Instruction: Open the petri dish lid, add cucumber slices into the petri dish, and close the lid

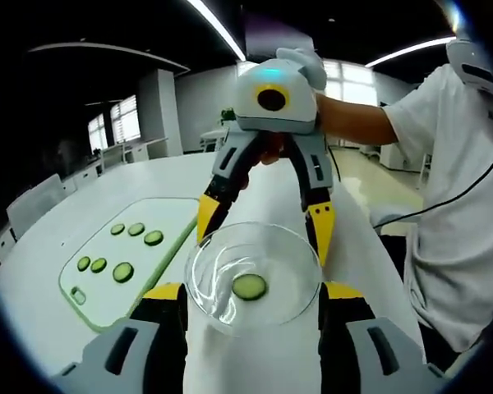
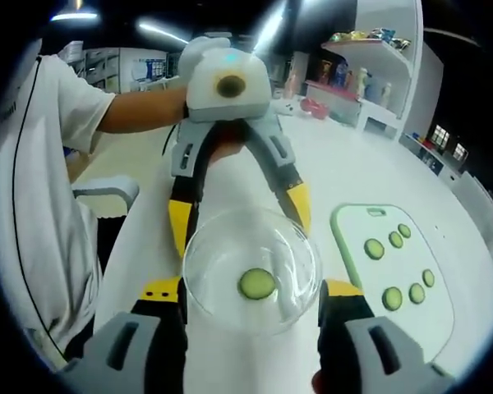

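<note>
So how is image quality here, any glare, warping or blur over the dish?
Left gripper view: ceiling strip lights blow out, glare streaks on the petri dish, cucumber slice sharp. Right gripper view: fisheye bends the table edges, cutting board stays readable, dish rim faint.

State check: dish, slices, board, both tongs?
Petri dish: held between both tongs, one cucumber slice inside; lid on or off, cannot tell.
Cutting board: flat on the white table, six loose slices on it.
Left tongs: shut on the dish.
Right tongs: shut on the dish, facing the left tongs.
</note>
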